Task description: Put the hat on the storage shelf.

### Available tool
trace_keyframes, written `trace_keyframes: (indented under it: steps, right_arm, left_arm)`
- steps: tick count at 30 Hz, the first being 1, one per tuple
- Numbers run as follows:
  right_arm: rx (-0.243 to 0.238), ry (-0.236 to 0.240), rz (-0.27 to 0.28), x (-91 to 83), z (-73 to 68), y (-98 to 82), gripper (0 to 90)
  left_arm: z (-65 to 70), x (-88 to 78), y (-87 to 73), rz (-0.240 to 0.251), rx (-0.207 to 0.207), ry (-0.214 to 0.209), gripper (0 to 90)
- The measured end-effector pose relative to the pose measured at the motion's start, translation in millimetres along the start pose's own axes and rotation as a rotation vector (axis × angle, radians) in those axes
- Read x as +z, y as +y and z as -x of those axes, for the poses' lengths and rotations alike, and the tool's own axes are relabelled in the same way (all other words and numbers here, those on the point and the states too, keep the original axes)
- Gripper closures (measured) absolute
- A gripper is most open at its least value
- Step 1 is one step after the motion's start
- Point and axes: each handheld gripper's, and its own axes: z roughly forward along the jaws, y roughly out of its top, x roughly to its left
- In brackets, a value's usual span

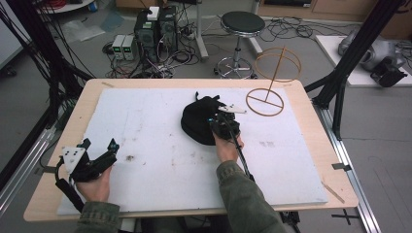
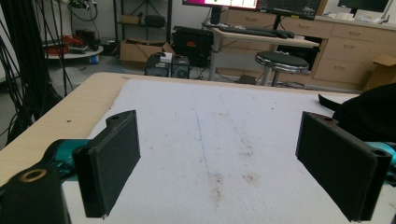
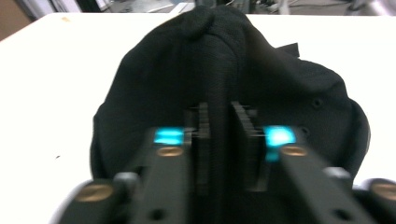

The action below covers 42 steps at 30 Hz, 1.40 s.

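A black cap (image 1: 197, 121) lies crumpled on the white foam mat (image 1: 155, 160), right of the middle. My right gripper (image 1: 217, 122) rests on the cap's near right side. In the right gripper view the two jaws stand close together, pinching a raised fold of the cap (image 3: 219, 60) between the pads of my right gripper (image 3: 219, 123). My left gripper (image 1: 100, 144) sits low at the mat's front left, jaws wide apart. Between the jaws of my left gripper (image 2: 219, 154) there is only bare, stained mat. The cap (image 2: 369, 112) shows at the right edge of the left gripper view.
A wooden ring stand (image 1: 266, 99) with an upright post and a hoop on top stands at the table's back right corner. Beyond the far edge are a stool (image 1: 241, 22), computer boxes (image 1: 155, 29) and loose cables on the floor. Black frame posts flank the table.
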Motion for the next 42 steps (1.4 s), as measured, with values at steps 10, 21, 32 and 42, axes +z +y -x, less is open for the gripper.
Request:
trace_keyframes:
  steps: [10, 21, 32, 42]
  right_arm:
    - [-0.023, -0.004, 0.008, -2.3, -2.1, -0.4, 87.8]
    - [-0.038, 0.005, 0.056, -14.4, -0.2, 1.4, 87.7]
    - [-0.071, -0.005, 0.194, -38.2, 9.0, 5.3, 87.6]
    - [-0.110, 0.026, 0.334, -67.5, 21.2, 25.1, 87.5]
  left_arm:
    - [-0.3, 1.0, -0.5, -0.004, 0.004, -0.001, 13.9]
    - [1.3, 1.9, -1.0, -0.015, 0.012, -0.010, 13.9]
    - [2.6, 2.6, -1.6, -0.021, 0.020, -0.014, 14.0]
    - [5.5, 3.1, -1.7, -0.021, 0.028, -0.019, 14.0]
